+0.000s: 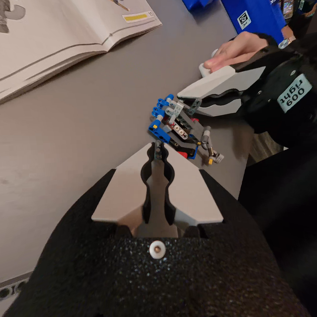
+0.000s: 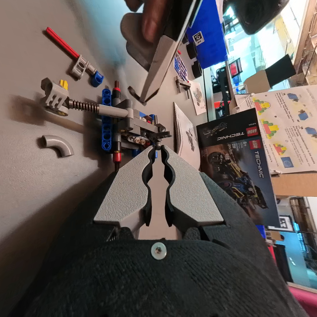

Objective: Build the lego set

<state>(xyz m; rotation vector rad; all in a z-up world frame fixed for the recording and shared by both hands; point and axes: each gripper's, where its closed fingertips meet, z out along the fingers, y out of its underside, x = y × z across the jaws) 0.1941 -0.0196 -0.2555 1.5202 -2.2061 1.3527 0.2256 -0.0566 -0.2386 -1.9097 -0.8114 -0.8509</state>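
A small brick model of blue, grey and black beams with a spring shock absorber lies on the grey table. My left gripper is shut on a small dark thin beam, held just short of the model's blue beam. In the right wrist view the left gripper hangs above the model with that dark beam at its tip. My right gripper is shut on a dark thin beam with a grey pin at the model's end. It also shows in the left wrist view.
An open instruction booklet lies at the far left, with blue bins behind. A hand holds the right gripper. A red axle with connectors, a grey curved pipe, black wheels and the set's box surround the model. Left tips to right tips: about 6 cm.
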